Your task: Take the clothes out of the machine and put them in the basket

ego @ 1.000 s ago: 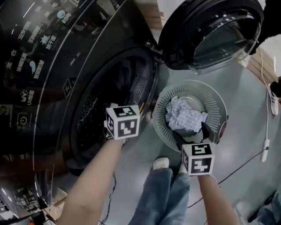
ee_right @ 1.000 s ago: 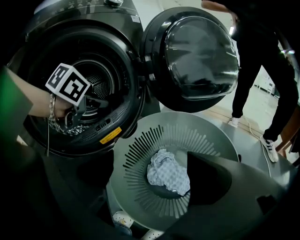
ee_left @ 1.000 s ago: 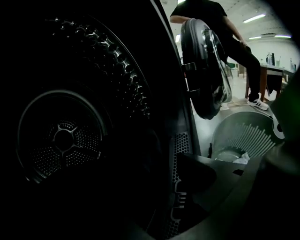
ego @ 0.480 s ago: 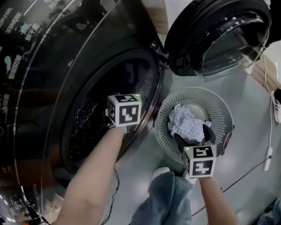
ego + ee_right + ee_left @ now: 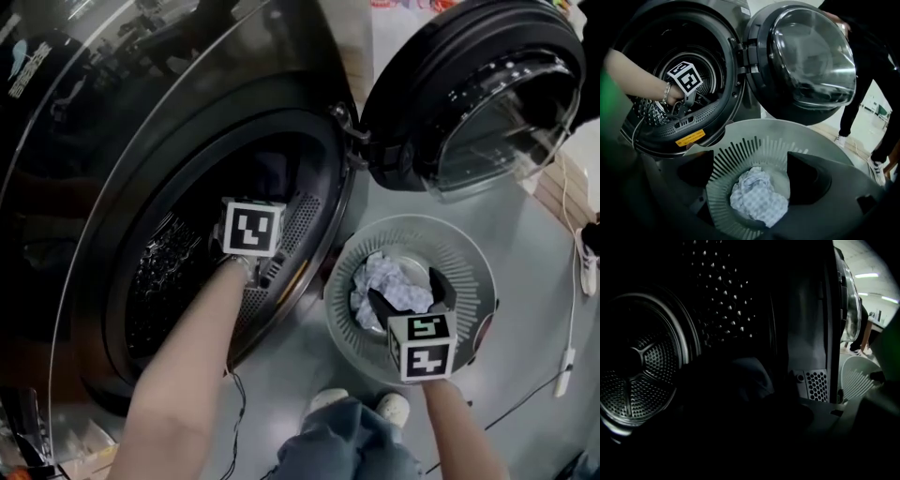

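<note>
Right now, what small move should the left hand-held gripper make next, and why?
Probably ease the left hand-held gripper deeper toward the garment in the drum. Its jaws have just been closing, but darkness hides whether anything is between them; the basket holds one cloth.

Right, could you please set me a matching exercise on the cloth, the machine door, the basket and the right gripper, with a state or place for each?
Things:
1. checked cloth
2. machine door
3. right gripper
4. basket

States or places:
A. swung open
B. standing on the floor
C. jaws apart, nothing held
D. crumpled inside the basket

Pairs: 1-D, 2-A, 3-C, 4-B
</note>
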`<state>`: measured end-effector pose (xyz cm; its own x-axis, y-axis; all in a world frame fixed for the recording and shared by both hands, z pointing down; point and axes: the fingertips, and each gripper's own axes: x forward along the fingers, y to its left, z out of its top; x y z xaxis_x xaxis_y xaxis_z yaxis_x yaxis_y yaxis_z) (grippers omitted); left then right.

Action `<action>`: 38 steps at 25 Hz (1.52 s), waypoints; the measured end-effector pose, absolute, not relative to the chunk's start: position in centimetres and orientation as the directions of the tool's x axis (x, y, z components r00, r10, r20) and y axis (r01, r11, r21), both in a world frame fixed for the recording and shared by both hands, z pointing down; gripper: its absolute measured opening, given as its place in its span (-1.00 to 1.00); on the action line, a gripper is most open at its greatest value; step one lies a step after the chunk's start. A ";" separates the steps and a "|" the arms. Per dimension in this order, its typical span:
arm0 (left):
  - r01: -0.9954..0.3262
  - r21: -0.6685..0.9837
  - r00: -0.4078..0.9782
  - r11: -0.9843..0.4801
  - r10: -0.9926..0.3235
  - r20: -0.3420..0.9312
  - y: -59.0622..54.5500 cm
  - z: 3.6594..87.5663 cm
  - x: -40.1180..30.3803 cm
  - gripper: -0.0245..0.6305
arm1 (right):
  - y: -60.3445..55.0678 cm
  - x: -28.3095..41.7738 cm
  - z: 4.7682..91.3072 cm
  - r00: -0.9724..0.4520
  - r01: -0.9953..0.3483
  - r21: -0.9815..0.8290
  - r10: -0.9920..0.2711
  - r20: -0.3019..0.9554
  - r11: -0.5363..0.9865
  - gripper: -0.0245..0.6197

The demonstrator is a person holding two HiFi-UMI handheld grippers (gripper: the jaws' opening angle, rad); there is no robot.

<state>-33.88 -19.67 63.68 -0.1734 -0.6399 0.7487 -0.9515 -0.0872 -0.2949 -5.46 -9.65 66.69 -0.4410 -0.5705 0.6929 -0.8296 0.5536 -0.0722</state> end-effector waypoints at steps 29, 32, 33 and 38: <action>-0.864 -0.340 -0.055 -0.370 -0.603 0.796 -12.3 56.7 -23.7 -0.91 | -4.2 -1.3 56.9 -0.437 -0.827 -0.122 -0.492 0.753 0.548 0.59; -0.877 -0.292 -0.018 -0.383 -0.580 0.814 -10.5 55.2 -21.4 -0.91 | -3.6 0.1 54.8 -0.422 -0.841 -0.128 -0.488 0.764 0.526 0.59; -0.876 -0.281 -0.005 -0.391 -0.577 0.817 -10.2 54.7 -20.6 -0.91 | -3.7 0.5 54.1 -0.418 -0.846 -0.131 -0.491 0.764 0.517 0.59; -0.863 -0.261 0.040 -0.433 -0.572 0.820 -8.9 52.4 -17.6 -0.91 | -3.9 2.1 51.7 -0.405 -0.868 -0.145 -0.507 0.760 0.475 0.59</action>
